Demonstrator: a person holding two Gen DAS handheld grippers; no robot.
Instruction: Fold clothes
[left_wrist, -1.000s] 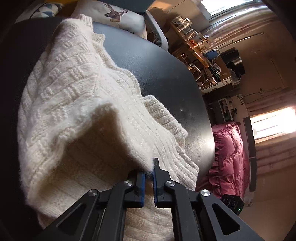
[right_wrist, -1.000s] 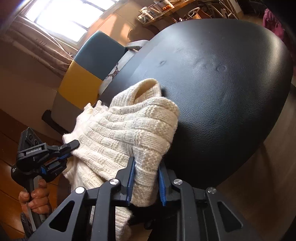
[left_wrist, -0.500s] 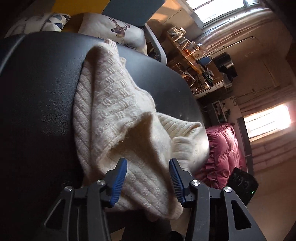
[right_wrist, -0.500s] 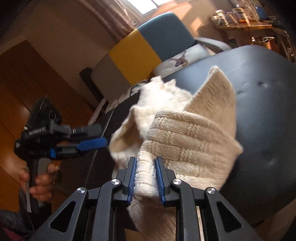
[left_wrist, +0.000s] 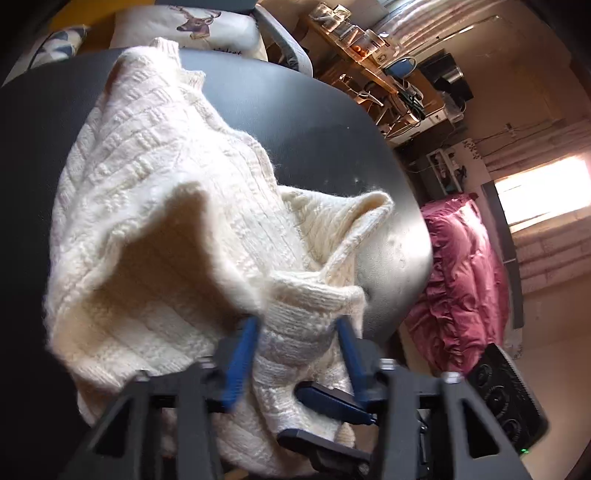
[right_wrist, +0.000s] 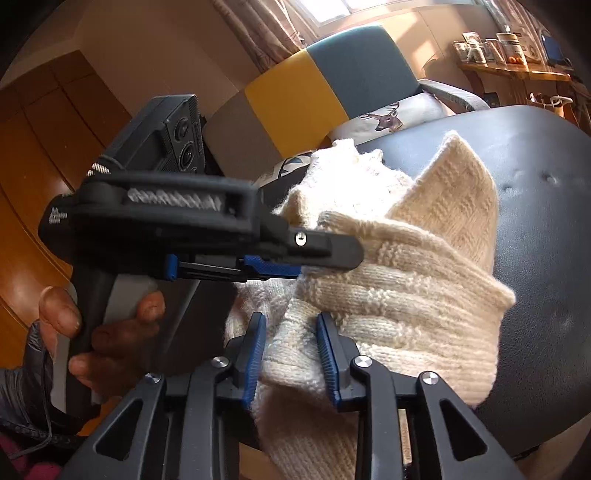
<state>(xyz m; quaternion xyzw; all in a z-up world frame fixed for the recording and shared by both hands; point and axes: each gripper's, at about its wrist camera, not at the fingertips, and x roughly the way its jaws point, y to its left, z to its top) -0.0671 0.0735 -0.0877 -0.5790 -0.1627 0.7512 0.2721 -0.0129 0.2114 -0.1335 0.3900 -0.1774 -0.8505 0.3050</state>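
Observation:
A cream knitted sweater (left_wrist: 147, 166) lies bunched on the round black table (left_wrist: 314, 122), one edge hanging over the near rim. My left gripper (left_wrist: 297, 347) is open, and a ribbed fold of the knit sits between its blue pads without being pinched. In the right wrist view, my right gripper (right_wrist: 291, 354) is shut on a thick fold of the sweater (right_wrist: 424, 295) at the table (right_wrist: 535, 221) edge. The left gripper (right_wrist: 332, 254) comes in from the left just above that hold, and a hand (right_wrist: 110, 332) holds its grip. The right gripper (left_wrist: 332, 417) shows below the left fingers.
A yellow and blue chair (right_wrist: 325, 85) with a deer cushion (left_wrist: 199, 29) stands behind the table. Pink bedding (left_wrist: 469, 277) and a black device (left_wrist: 506, 391) lie to the right. A cluttered wooden shelf (left_wrist: 369, 48) runs along the far wall.
The left gripper let go of the sweater about a second ago and, still open, has moved in beside the right gripper's hold. The right gripper has kept its grip on the fold.

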